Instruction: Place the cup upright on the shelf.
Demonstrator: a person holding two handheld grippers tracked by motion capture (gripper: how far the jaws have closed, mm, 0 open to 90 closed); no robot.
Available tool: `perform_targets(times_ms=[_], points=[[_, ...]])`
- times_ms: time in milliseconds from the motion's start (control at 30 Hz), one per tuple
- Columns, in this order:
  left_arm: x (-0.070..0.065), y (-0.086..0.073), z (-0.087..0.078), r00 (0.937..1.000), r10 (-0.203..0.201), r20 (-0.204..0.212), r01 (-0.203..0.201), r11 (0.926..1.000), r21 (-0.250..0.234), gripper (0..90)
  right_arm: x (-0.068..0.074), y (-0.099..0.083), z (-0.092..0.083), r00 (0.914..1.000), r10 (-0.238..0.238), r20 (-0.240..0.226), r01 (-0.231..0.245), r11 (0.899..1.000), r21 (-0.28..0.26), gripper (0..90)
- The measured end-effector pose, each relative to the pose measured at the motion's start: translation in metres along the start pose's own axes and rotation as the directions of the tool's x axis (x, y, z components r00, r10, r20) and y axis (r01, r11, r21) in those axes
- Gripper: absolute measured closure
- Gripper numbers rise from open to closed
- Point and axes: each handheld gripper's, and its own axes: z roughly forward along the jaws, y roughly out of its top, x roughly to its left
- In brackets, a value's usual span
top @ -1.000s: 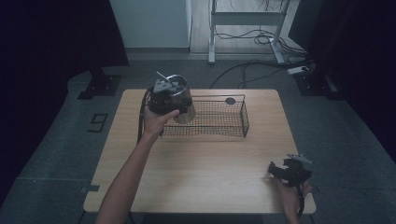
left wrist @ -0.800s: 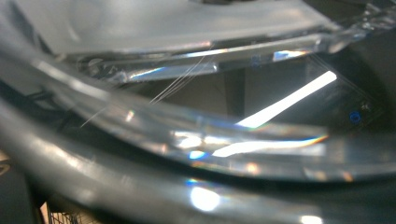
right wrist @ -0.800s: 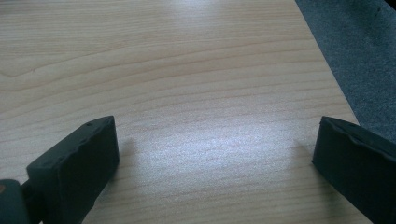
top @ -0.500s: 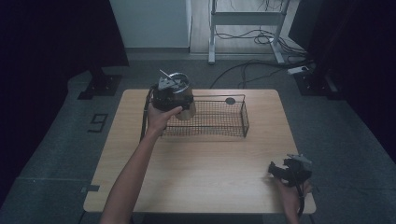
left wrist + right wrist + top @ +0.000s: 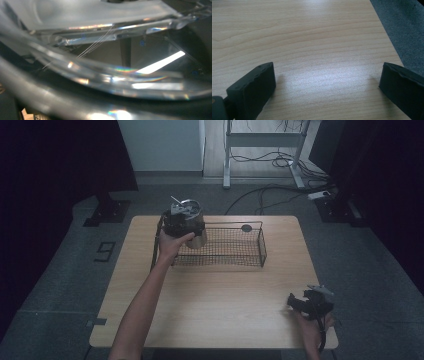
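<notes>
Bench: light wooden rectangular table (image 5: 210,310) on grey carpet, seen from above the person's side

Basket: black wire-mesh rectangular basket (image 5: 235,251) near the far edge of the bench, reaching from its far-left part to about the middle; a small dark round disc (image 5: 246,228) sits at the basket's far rim, right of centre

Left gripper: left gripper (image 5: 183,216) held by the left hand (image 5: 172,242) over the left end of the basket, at the far-left part of the bench; whether its jaws are apart or together cannot be told, as they are hidden

Held object: a clear, shiny, rounded container, possibly a glass or plastic jar (image 5: 196,236), sits under the left gripper at the basket's left end; in the left gripper view its curved transparent wall (image 5: 107,75) lies right against the camera, blurred

Right gripper: right gripper (image 5: 327,77) held by the right hand (image 5: 312,327) at the near-right corner of the bench, well apart from the basket; its two black jaws stand wide apart with bare wood between them, gripping nothing

Surroundings: cables and a metal frame on the floor beyond the far edge
</notes>
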Motion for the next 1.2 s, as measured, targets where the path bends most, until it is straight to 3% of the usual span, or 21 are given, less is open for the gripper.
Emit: perform_targets(times_ms=[500, 1200], points=[[0.009, -0.019, 0.026, 0.9995, -0.02, -0.025, 0.021, 0.9982, 0.055, 4.2, 0.0, 0.0, 0.0, 1.0, 0.002, 0.0, -0.002, 1.0, -0.003, 0.7], [0.003, -0.048, 0.058, 0.9991, -0.027, -0.034, 0.031, 0.9915, 0.126, 4.1, 0.0, 0.0, 0.0, 1.0, 0.001, 0.001, -0.001, 1.0, -0.005, 1.4]])
